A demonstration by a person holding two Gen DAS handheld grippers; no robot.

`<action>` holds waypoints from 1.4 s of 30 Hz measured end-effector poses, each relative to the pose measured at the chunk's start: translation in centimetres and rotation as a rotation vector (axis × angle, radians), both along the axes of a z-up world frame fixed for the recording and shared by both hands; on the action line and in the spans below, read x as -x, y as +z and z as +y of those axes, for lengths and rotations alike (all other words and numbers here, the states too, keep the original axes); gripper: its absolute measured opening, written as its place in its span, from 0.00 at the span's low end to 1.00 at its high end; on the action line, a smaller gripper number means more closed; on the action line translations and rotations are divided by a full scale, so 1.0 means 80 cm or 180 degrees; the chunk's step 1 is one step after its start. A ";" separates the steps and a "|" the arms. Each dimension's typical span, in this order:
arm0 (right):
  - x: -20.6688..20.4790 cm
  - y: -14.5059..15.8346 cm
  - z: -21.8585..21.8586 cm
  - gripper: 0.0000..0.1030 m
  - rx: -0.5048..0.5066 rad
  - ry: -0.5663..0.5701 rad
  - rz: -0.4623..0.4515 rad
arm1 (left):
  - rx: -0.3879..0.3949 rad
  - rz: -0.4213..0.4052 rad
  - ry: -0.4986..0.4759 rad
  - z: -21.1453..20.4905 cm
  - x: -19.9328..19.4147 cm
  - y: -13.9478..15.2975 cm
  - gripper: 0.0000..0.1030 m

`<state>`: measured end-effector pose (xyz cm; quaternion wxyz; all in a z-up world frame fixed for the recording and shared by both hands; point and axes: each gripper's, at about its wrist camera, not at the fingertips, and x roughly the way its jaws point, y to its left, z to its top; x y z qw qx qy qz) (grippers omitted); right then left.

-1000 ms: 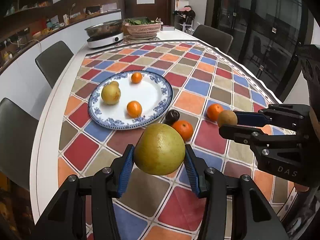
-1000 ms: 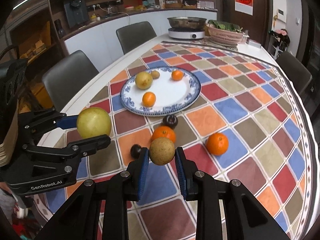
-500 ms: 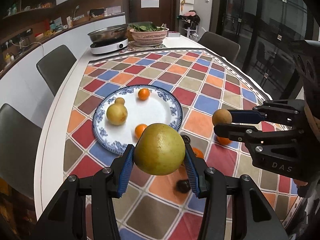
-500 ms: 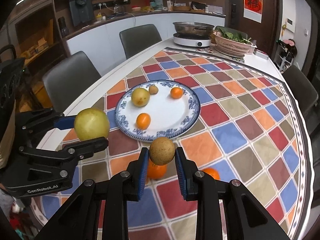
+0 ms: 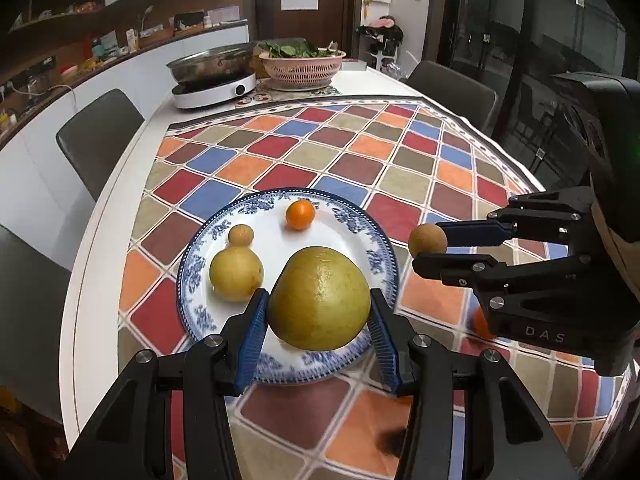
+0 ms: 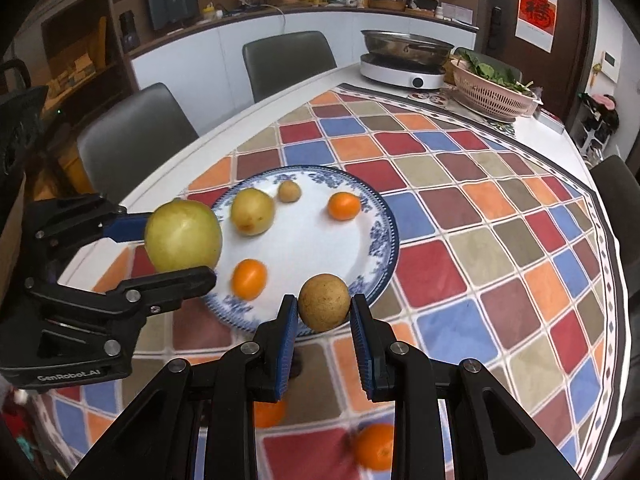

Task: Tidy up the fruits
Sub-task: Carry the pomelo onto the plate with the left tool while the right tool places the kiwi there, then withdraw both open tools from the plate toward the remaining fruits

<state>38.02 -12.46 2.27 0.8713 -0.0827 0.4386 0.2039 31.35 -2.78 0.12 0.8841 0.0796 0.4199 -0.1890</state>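
Note:
My left gripper [image 5: 318, 316] is shut on a large yellow-green pear [image 5: 319, 298], held above the near part of the blue-and-white plate [image 5: 380, 256]. My right gripper [image 6: 325, 316] is shut on a small brown round fruit [image 6: 324, 302], just over the plate's [image 6: 380, 216] near rim. In the left wrist view that brown fruit [image 5: 427, 240] hangs to the right of the plate. On the plate lie a yellow pear [image 5: 236, 274], a small brown fruit [image 5: 241, 235] and a small orange [image 5: 300, 214]. A second orange [image 6: 249, 278] on the plate shows in the right wrist view.
Two oranges [image 6: 374, 446] and a dark fruit [image 5: 394, 438] lie on the checked cloth behind the grippers. At the table's far end stand a steel pot on a white cooker [image 5: 214, 80] and a pink basket of greens [image 5: 302, 64]. Grey chairs [image 5: 98, 136] line the table's sides.
Both grippers have carried their fruits forward over the cloth to the plate. The loose oranges and dark fruits that lay ahead are now under or behind the grippers.

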 end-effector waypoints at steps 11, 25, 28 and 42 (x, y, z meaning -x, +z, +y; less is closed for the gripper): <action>-0.055 -0.034 0.001 0.27 0.0100 0.0031 0.0184 | -0.0043 0.0223 0.0039 -0.002 -0.054 -0.036 0.47; -0.074 -0.048 -0.008 0.28 -0.0096 -0.0052 0.0308 | -0.0149 0.0188 0.0070 -0.010 -0.057 -0.039 0.58; -0.067 -0.042 -0.011 0.28 -0.0093 -0.0089 0.0254 | -0.0173 0.0148 0.0111 -0.007 -0.047 -0.035 0.58; 0.013 0.010 -0.020 0.28 -0.0049 -0.0205 -0.0129 | -0.0067 -0.0097 0.0383 0.001 0.031 0.016 0.58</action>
